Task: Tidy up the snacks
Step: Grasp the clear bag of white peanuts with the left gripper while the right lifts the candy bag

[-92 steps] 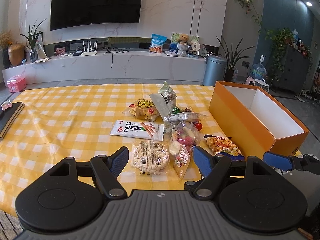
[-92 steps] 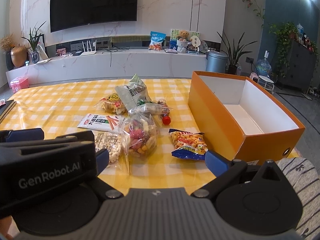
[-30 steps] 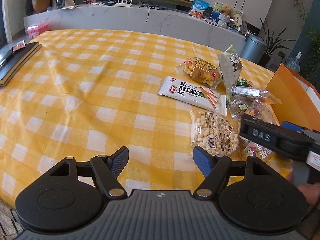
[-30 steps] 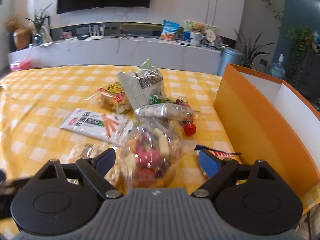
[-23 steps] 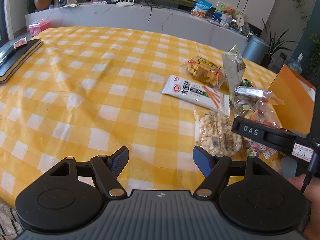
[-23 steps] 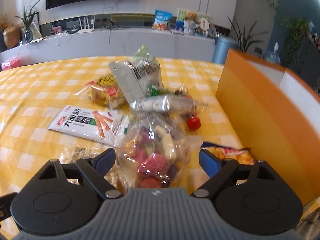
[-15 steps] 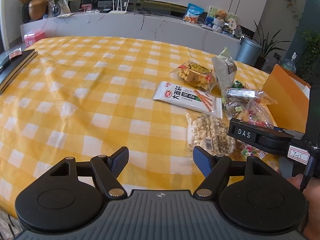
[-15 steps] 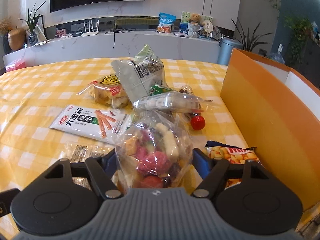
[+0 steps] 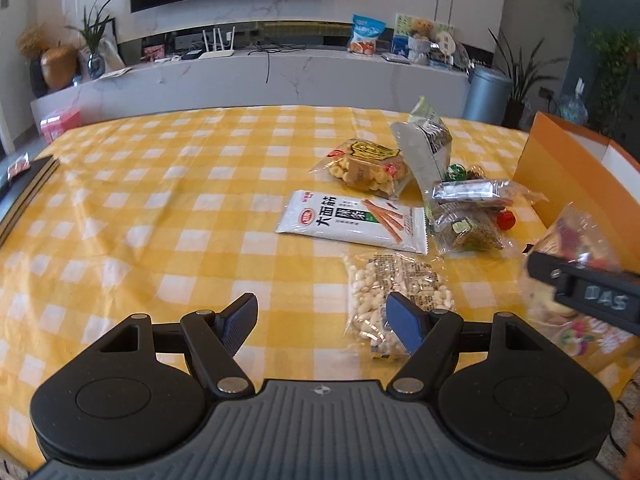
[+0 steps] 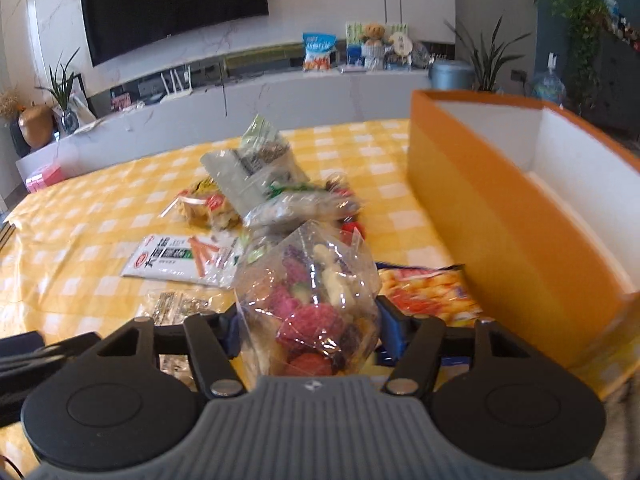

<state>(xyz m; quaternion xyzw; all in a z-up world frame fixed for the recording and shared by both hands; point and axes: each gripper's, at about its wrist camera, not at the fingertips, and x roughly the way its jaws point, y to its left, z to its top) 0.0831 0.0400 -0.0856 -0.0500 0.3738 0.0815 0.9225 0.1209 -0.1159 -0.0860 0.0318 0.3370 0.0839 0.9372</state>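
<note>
The right claw [image 10: 308,330] had its blue pads pressed in on a clear candy bag [image 10: 308,300], which bulged up between them, lifted a little off the counter [image 9: 160,200] and just beside the orange box [image 10: 500,220]. The box's white inside looked bare as far as I could see. The bag struck me as light and soft: thin crinkly film, slippery, with loose sweets that would shift and sag. Gripping it low around the filled part, as here, seemed safer than pinching the empty film at the top, which could slide out.

The left claw [image 9: 322,322] hung wide apart over the counter, holding nothing, its right pad just over the near edge of a clear puff bag [image 9: 396,292]. That one lay flat and would likely be light too, best taken by an edge or across its narrow width.

Farther back lay a white stick pack [image 9: 352,220] printed in large Chinese characters with a red oval logo, a yellow-labelled bag [image 9: 366,168], a grey pouch [image 9: 426,148] standing half upright, and a heap of small wrapped sweets [image 9: 468,216]. A chip bag [image 10: 428,292] lay against the foot of the box. The right tool's side read "DAS" in the left view. The finer print was too small for me to read.
</note>
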